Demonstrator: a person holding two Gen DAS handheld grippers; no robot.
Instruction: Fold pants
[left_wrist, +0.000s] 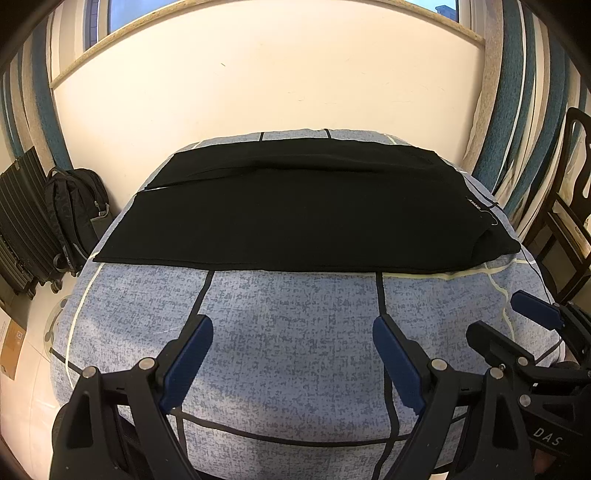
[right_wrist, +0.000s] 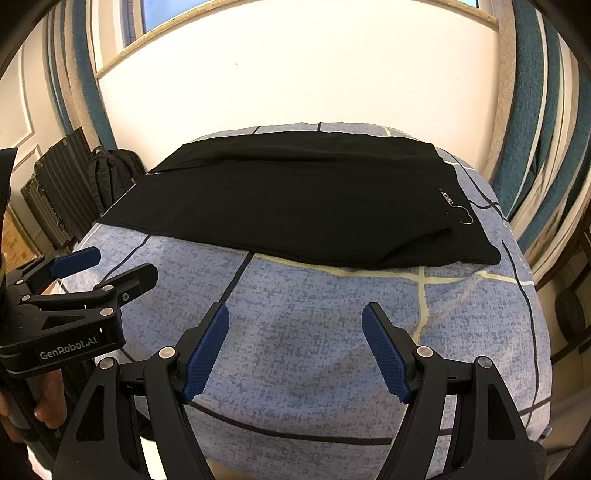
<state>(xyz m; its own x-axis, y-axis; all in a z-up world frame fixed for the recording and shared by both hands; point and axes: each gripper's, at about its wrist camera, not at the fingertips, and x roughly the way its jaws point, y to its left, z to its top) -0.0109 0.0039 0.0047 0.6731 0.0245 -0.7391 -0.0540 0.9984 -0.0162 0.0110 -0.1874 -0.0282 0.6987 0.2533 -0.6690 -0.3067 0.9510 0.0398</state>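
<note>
Centrally, the black pants (left_wrist: 295, 214) lie flat across the far half of the bed (left_wrist: 288, 325), a wide matte slab of smooth knit with one leg layered over the other and a soft ridge running along the upper edge. Their near hem is a straight, thin line across the middle of the frame; the waist end bunches into a rounded fold at the right, where a small white label and a loop of thread show. In the right wrist view the pants (right_wrist: 295, 199) slant from middle left down to middle right. The bed cover (right_wrist: 314, 332) is mottled blue-grey fabric crossed by dark and pale yellow lines, bare between the near hem and both tools. The left claw (left_wrist: 291, 354) is spread wide, empty, above this bare cover, its blue pads (left_wrist: 188, 362) ribbed. The right claw (right_wrist: 295, 347) is likewise wide apart and empty, with textured blue pads (right_wrist: 207, 350). Each tool shows at the other's frame edge. Beyond the bed stands a plain cream wall (left_wrist: 258, 85); a black backpack (left_wrist: 74, 206) and a ribbed dark suitcase (left_wrist: 22, 221) sit at the left, striped curtains (left_wrist: 524, 92) at the right.
</note>
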